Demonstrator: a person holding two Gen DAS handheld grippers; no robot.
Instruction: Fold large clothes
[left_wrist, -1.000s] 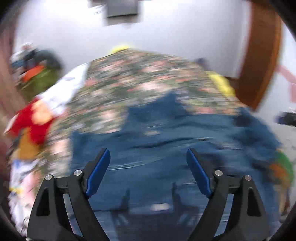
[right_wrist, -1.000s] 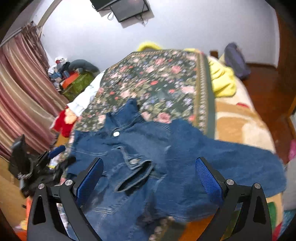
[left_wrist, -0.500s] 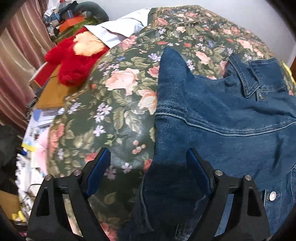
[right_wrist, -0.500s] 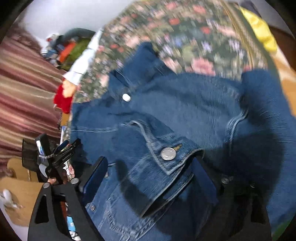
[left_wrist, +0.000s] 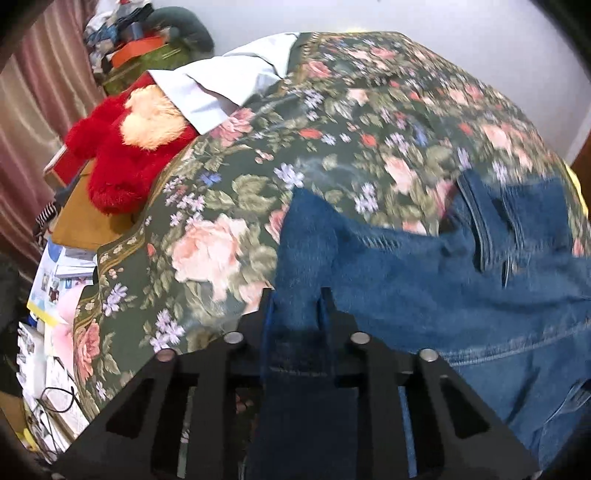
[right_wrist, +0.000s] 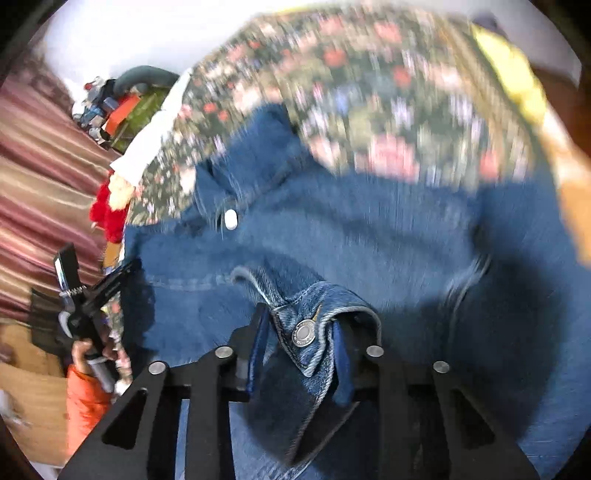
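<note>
A blue denim jacket (left_wrist: 443, 280) lies spread on a bed with a dark floral cover (left_wrist: 295, 147). My left gripper (left_wrist: 295, 306) is shut on the jacket's left edge, a dark fold of denim pinched between its fingers. My right gripper (right_wrist: 301, 332) is shut on a buttoned flap of the jacket (right_wrist: 369, 229), the metal button (right_wrist: 303, 333) showing between the blue pads. The left gripper also shows in the right wrist view (right_wrist: 110, 280) at the jacket's left side. The collar (left_wrist: 495, 221) lies toward the far side.
A red plush toy (left_wrist: 125, 147) and a white cloth (left_wrist: 229, 81) lie at the bed's left edge. Boxes and papers (left_wrist: 55, 266) crowd the floor to the left. A yellow cloth (right_wrist: 513, 74) lies at the bed's far right. A striped curtain (right_wrist: 40, 184) hangs left.
Both grippers were open half a second ago and have closed on the jacket: the left on its edge, the right on the buttoned flap. Both moved closer to the cloth.
</note>
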